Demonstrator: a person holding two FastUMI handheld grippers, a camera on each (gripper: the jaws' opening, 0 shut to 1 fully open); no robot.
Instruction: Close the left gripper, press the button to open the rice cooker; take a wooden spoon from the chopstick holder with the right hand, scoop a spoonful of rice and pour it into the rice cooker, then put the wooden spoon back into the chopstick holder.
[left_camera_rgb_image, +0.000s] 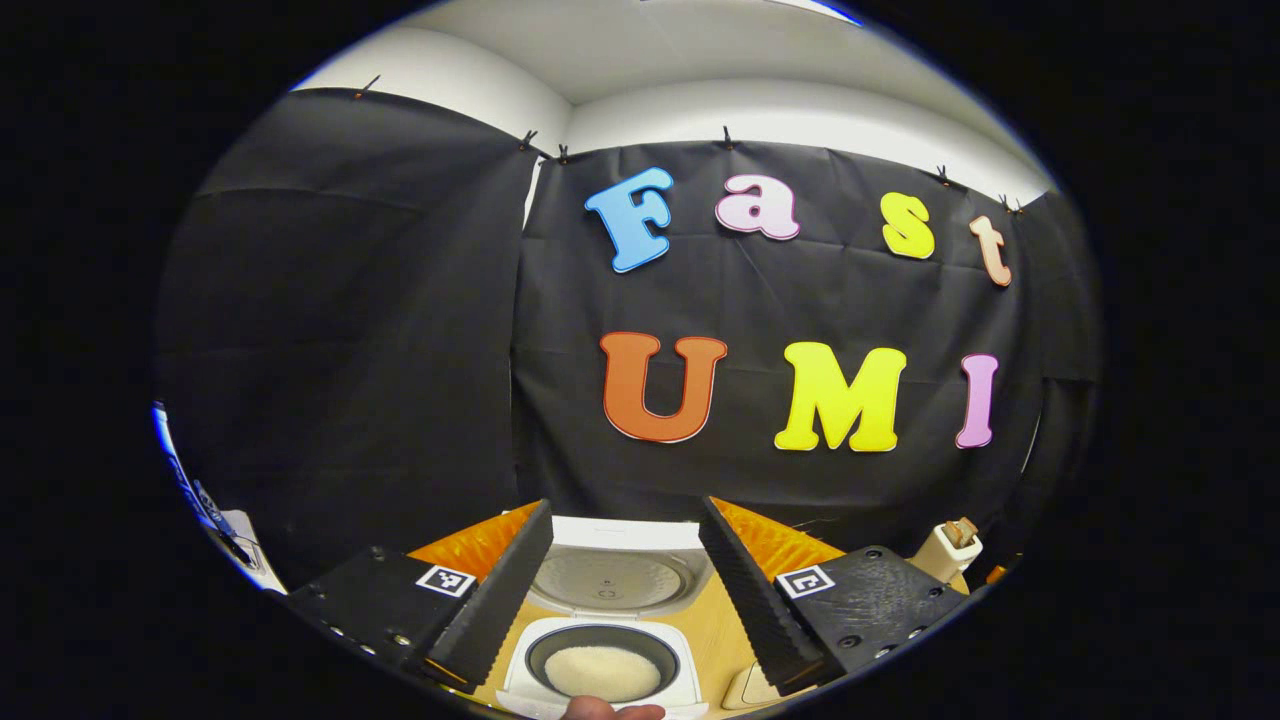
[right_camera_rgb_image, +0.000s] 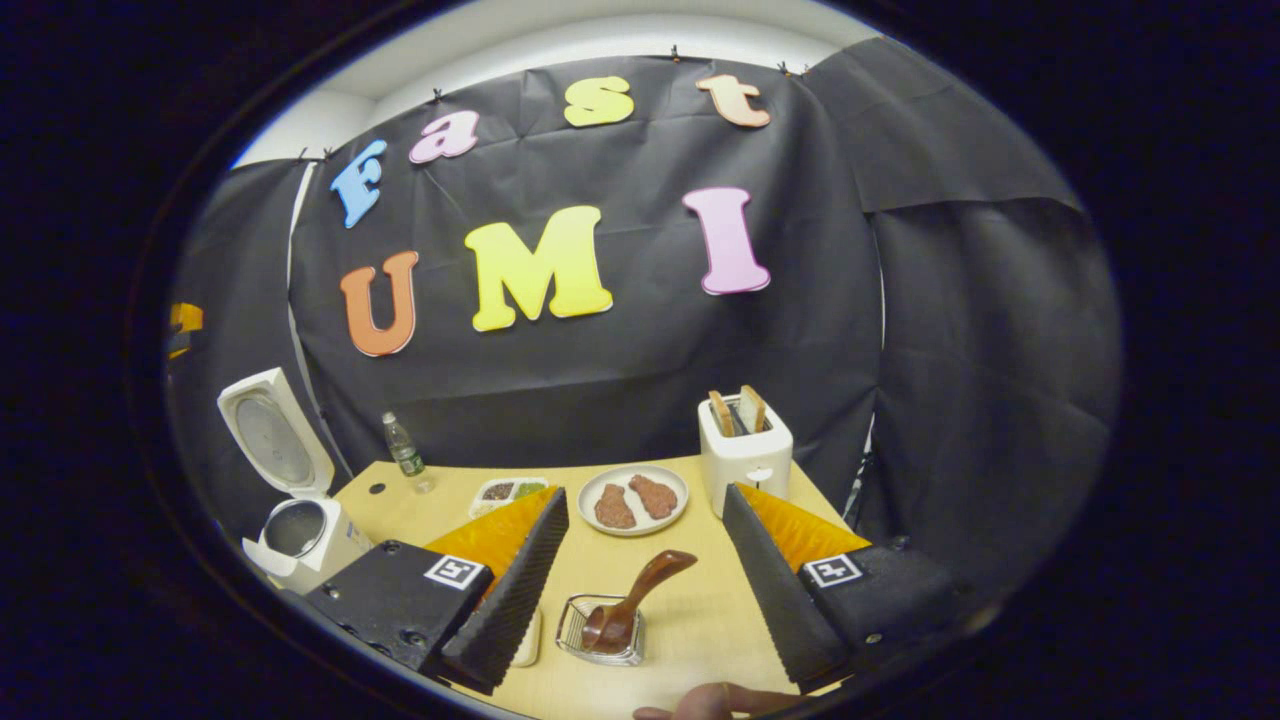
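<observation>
Hand-held grippers (left_camera_rgb_image: 625, 590) (right_camera_rgb_image: 645, 570) both gaped wide, holding nothing.
Cooker (left_camera_rgb_image: 600, 665) stood open; spoon (right_camera_rgb_image: 630, 600) rested in holder (right_camera_rgb_image: 575, 625).

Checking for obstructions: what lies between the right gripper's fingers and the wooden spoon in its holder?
Bare tabletop. In the right gripper view, the wooden spoon in the chopstick holder sits ahead of the open right gripper.
</observation>
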